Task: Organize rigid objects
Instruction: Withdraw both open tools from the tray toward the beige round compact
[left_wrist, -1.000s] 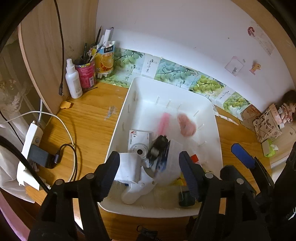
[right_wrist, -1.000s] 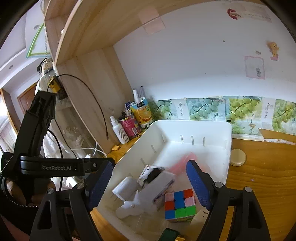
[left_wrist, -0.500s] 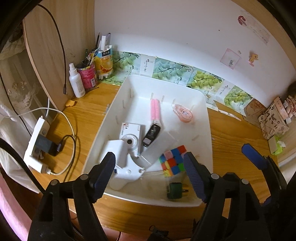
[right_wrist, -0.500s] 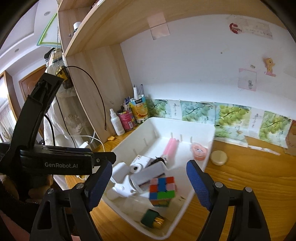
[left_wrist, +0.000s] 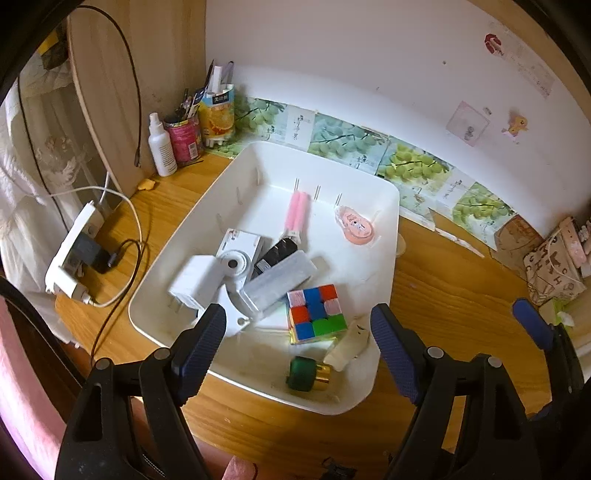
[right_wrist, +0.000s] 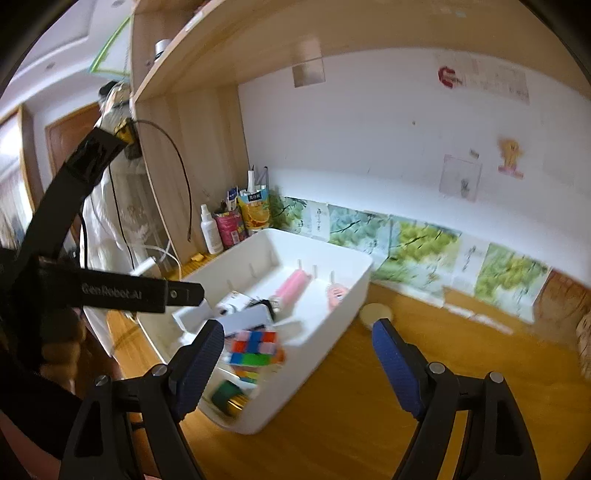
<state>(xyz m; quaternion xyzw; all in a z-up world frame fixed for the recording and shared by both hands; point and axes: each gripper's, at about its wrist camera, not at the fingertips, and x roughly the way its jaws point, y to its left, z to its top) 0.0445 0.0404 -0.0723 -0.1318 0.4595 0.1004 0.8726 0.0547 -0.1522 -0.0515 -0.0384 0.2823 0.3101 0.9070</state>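
Both grippers, left (left_wrist: 297, 338) and right (right_wrist: 297, 356), have fingers spread wide, released, holding nothing. The cube (left_wrist: 316, 311) lies in the white bin (left_wrist: 384, 258) on the table (left_wrist: 443, 280). Since earlier, both have pulled back from the bin.

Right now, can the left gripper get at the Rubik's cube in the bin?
Probably yes. The left gripper is open and empty above the white bin, and the Rubik's cube lies uncovered, though a white block sits close on one side.
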